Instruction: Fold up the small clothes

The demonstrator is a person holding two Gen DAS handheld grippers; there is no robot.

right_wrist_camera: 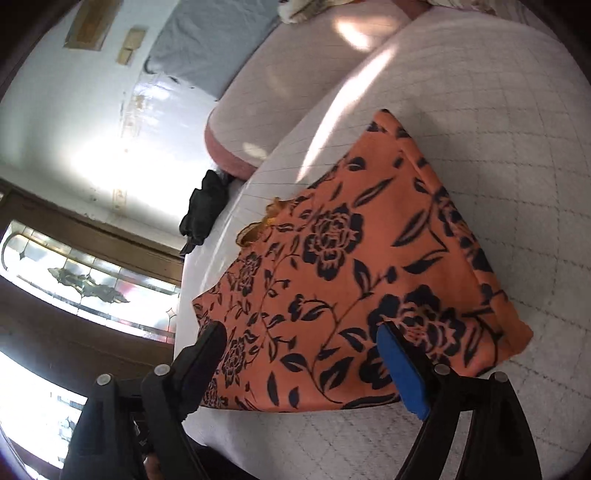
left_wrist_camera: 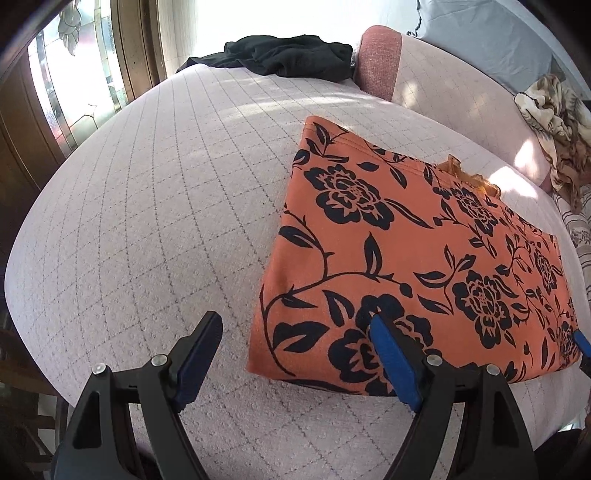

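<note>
An orange garment with a black flower print (left_wrist_camera: 417, 254) lies folded flat on the pale quilted surface (left_wrist_camera: 166, 206). A bit of orange lace trim (left_wrist_camera: 471, 177) sticks out at its far edge. My left gripper (left_wrist_camera: 295, 325) is open and empty, just above the garment's near left corner. In the right wrist view the same garment (right_wrist_camera: 351, 280) fills the middle, and my right gripper (right_wrist_camera: 303, 339) is open and empty over its near edge. A blue tip of the right gripper (left_wrist_camera: 583, 341) shows at the garment's right corner.
A crumpled black garment (left_wrist_camera: 288, 55) lies at the far end of the surface, also in the right wrist view (right_wrist_camera: 205, 210). A pink cushion (left_wrist_camera: 380, 59), a grey pillow (left_wrist_camera: 487, 33) and a beige patterned cloth (left_wrist_camera: 554, 125) lie behind. A wooden door with leaded glass (left_wrist_camera: 66, 85) stands left.
</note>
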